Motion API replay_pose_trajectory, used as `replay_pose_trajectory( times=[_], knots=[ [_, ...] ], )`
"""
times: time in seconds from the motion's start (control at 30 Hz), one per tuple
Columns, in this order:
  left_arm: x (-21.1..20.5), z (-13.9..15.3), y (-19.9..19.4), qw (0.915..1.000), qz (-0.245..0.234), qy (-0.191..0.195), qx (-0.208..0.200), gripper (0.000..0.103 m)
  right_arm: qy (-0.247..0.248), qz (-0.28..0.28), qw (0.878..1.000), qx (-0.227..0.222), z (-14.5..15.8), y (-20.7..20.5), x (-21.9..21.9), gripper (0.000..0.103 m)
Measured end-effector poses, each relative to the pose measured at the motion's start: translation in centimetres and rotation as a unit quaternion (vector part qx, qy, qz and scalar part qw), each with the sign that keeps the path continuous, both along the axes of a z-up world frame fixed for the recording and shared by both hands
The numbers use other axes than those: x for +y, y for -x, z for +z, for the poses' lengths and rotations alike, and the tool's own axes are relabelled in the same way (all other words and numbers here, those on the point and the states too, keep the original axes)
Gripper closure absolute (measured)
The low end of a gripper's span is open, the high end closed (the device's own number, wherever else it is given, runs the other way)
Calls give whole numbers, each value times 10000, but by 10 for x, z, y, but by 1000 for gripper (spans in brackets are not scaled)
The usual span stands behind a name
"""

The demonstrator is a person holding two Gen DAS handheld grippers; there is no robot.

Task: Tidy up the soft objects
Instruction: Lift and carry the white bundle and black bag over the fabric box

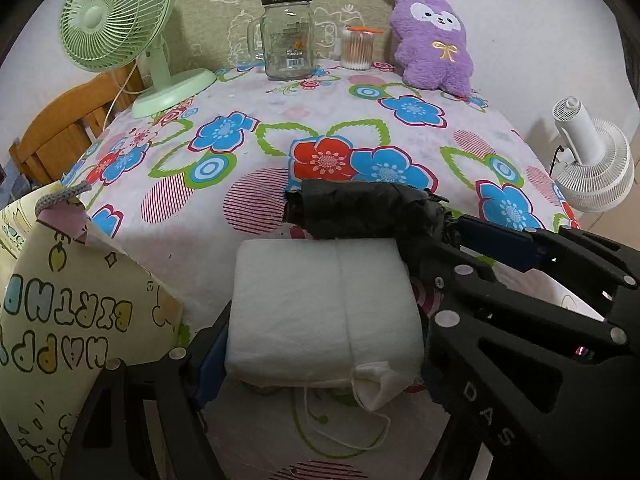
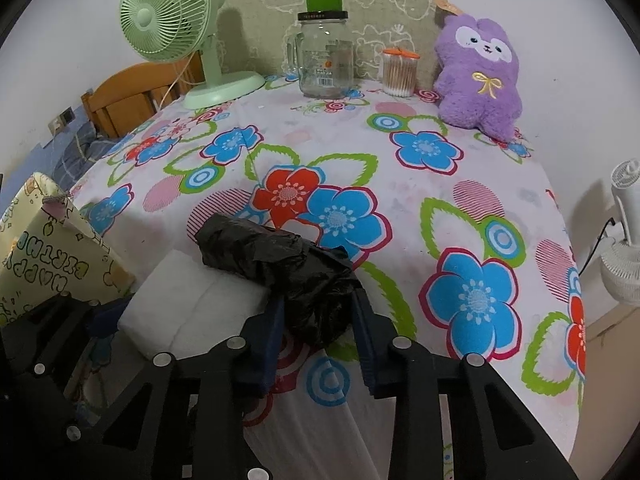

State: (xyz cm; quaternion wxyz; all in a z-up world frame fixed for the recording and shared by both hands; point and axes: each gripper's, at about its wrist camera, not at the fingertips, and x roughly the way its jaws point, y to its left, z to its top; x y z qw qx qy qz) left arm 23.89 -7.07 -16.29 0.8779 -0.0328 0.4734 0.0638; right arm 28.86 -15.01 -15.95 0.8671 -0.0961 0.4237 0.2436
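Note:
My left gripper (image 1: 320,344) is shut on a white folded soft pack (image 1: 324,312) near the table's front edge; the pack also shows in the right wrist view (image 2: 192,308). My right gripper (image 2: 318,320) is shut on a black crumpled plastic roll (image 2: 280,264), which lies just behind the white pack and also shows in the left wrist view (image 1: 360,210). A purple plush toy (image 1: 434,46) (image 2: 478,80) leans at the back right. A yellow "Happy Birthday" gift bag (image 1: 72,312) (image 2: 52,256) stands at the front left.
The floral tablecloth (image 1: 320,128) covers the table. At the back stand a green fan (image 1: 120,32), a glass jar with a green cup on it (image 1: 286,40) and a cotton swab tub (image 1: 358,50). A white fan (image 1: 592,160) stands beyond the right edge. A wooden chair (image 1: 60,128) is at the left.

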Motion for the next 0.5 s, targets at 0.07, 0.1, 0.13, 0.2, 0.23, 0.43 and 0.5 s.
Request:
replay_pose_trajectory(
  times=[0.07,0.1,0.13,0.2,0.23,0.43,0.5],
  knots=[
    [-1,1,1,10000,-23,-16,-15,22,-9,-37,10000,-5,1,2,-1,70],
    [-1,1,2,10000,-39,-18,-19,22,-22,-61,10000,4,2,3,-3,71],
    [-1,2,3,10000,-55,-25,-24,22,-31,-93,10000,9,2,4,-4,71],
    [-2,3,4,10000,-71,-41,-37,22,-60,-130,9999,12,4,8,-6,71],
    [-3,4,4,9999,-83,-45,-47,22,-62,-159,9999,10,5,9,-7,71],
    [-7,10,12,9997,-176,-66,-127,22,-99,-280,9996,-33,11,20,-12,71],
    [-9,12,16,9996,-224,-57,-140,22,-110,-334,9994,-50,13,25,-14,71]
  ],
)
